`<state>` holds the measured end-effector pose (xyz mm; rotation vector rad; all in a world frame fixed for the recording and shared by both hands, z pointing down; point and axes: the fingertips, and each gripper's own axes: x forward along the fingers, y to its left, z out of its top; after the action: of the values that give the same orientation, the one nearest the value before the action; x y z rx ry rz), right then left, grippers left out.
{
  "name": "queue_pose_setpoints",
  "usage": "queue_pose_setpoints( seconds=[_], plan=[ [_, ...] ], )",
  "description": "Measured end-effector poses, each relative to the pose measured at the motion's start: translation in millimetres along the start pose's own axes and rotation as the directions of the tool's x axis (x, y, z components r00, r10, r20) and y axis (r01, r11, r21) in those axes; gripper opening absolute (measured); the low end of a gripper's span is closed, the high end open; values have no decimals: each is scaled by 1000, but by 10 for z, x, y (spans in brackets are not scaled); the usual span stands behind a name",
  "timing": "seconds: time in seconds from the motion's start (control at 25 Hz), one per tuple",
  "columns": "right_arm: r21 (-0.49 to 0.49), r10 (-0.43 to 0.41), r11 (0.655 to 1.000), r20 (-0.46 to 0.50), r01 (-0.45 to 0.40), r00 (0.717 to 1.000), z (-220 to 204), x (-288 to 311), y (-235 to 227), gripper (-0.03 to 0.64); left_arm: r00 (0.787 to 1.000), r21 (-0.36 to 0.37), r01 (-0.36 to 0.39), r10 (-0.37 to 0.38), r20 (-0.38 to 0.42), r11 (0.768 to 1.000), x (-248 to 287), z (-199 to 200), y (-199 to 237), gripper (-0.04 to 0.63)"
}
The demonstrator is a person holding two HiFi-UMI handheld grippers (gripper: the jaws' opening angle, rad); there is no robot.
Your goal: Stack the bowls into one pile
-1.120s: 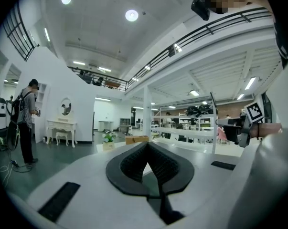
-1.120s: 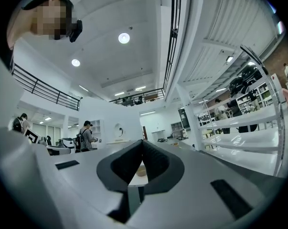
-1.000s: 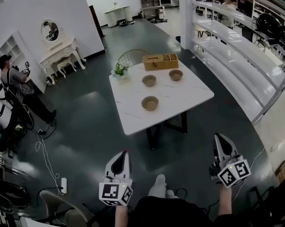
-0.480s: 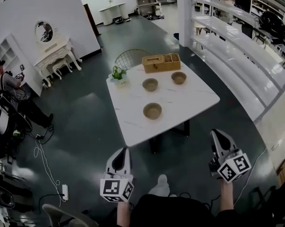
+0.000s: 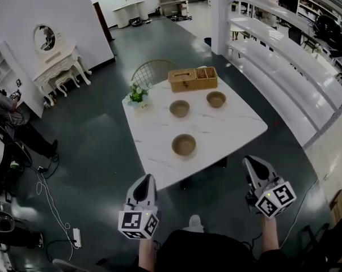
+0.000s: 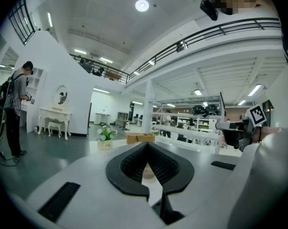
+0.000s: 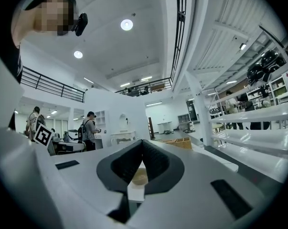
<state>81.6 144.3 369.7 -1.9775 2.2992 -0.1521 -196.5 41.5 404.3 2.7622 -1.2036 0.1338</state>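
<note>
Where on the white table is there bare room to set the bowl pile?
The widest bare patch of the white marble table is its right side, between the nearest round tan bowl, the right tan bowl and the right corner. A smaller strip lies left of the nearest bowl. The far edge is crowded: wooden box, potted white-flowered plant, middle tan bowl.

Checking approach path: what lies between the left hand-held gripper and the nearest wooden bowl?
Head view: just bare white marble tabletop between left hand-held gripper and round wooden bowl.
</note>
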Motion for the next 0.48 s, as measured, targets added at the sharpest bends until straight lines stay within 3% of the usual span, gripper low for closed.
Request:
queue_pose_setpoints(
  seconds=[0.48],
  plan=[
    [60,-115,991,-40,117,993,-226,216,-223,14,996,-28,74,-75,-36,997,465,-119,113,14]
  ],
)
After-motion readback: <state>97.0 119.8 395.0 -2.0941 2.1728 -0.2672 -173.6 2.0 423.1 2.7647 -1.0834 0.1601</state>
